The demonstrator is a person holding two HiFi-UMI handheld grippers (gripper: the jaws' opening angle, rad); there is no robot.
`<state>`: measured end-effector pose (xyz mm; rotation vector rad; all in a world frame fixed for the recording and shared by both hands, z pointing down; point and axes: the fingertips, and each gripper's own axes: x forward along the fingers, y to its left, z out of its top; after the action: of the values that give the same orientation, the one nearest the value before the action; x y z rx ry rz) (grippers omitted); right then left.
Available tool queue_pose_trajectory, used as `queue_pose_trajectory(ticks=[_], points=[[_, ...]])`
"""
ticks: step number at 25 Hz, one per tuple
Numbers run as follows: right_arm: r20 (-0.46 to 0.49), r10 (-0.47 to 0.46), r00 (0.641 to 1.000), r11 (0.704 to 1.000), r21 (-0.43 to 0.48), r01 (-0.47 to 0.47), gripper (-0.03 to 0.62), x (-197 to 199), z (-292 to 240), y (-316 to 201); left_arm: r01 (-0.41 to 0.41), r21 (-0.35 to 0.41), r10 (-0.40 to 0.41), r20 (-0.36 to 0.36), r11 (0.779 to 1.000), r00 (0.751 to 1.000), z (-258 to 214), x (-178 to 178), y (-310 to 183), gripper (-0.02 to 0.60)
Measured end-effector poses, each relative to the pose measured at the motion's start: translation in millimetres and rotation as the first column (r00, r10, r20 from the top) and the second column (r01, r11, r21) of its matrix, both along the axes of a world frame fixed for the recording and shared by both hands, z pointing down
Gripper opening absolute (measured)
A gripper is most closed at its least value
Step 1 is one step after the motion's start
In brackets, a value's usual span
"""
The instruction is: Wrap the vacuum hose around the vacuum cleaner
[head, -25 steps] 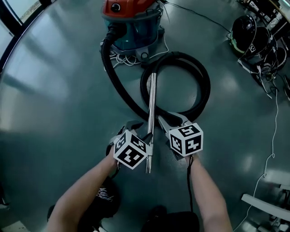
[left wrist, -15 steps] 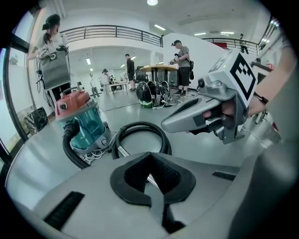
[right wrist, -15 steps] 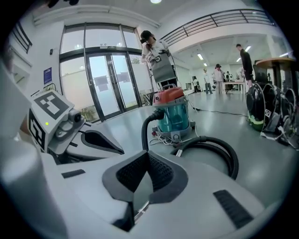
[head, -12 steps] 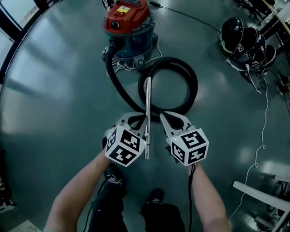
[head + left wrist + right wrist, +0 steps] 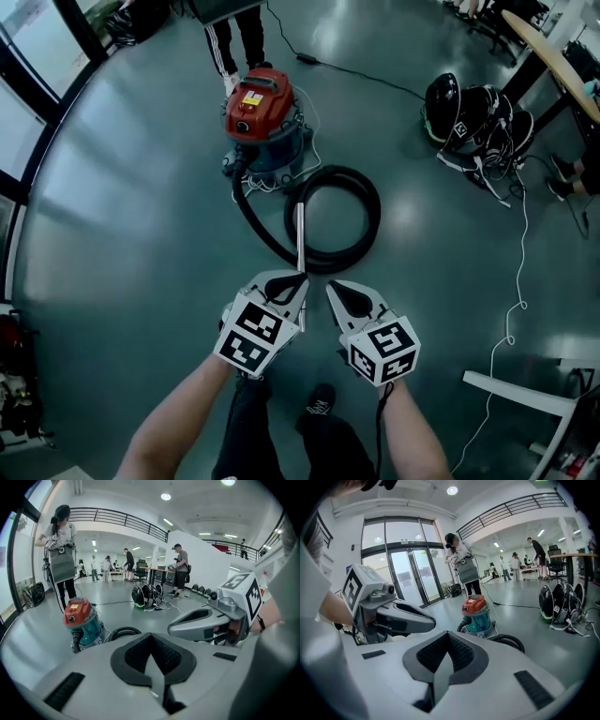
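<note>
The vacuum cleaner, red on top with a teal body, stands on the grey floor. Its black hose lies in a loop in front of it, and the metal tube lies straight across the loop. Both grippers hover high above the floor, side by side, pointing toward the vacuum. My left gripper is shut with nothing in it, and so is my right gripper. The left gripper view shows the shut left gripper, the vacuum cleaner and the right gripper. The right gripper view shows the shut right gripper and the vacuum cleaner.
A person stands just behind the vacuum. A pile of black helmets and gear lies at the right, with a white cable trailing over the floor. A table is at the top right, a white frame at the bottom right.
Both grippers have risen well away from the floor and the tube, and their jaws have gone from open to shut with nothing in them. The hose and tube lie as before.
</note>
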<state>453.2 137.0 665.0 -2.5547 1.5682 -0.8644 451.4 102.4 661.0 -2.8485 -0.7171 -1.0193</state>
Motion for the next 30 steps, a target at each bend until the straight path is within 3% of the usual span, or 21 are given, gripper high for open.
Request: queue_pose_trajectory(ticks=[9,15,20,30], points=[[0.004,0.025,1.0,0.999,0.043,-0.025,0.002,-58,-162,69,-0.008,-0.006,0.007,-0.019,1.0,1.0,-149,-59,68,0.005],[-0.043,0.046,0.998,0.998,0.052,-0.044,0.002,-86,-232,102,-0.004,0.004,0.004,-0.073,1.0,0.997,-227,-95,94,0.005],[-0.11,0.056,0.992,0.997,0.062,-0.049,0.002,-112,-286,101,-0.01,-0.009,0.009,-0.087,1.0,0.996,-276,-130,99,0.005],[-0.197,0.097,0.976,0.992,0.094,-0.079,0.002,-170,-372,71,-0.052,-0.039,0.043,-0.205,0.998,0.978,-366,-187,71,0.005]])
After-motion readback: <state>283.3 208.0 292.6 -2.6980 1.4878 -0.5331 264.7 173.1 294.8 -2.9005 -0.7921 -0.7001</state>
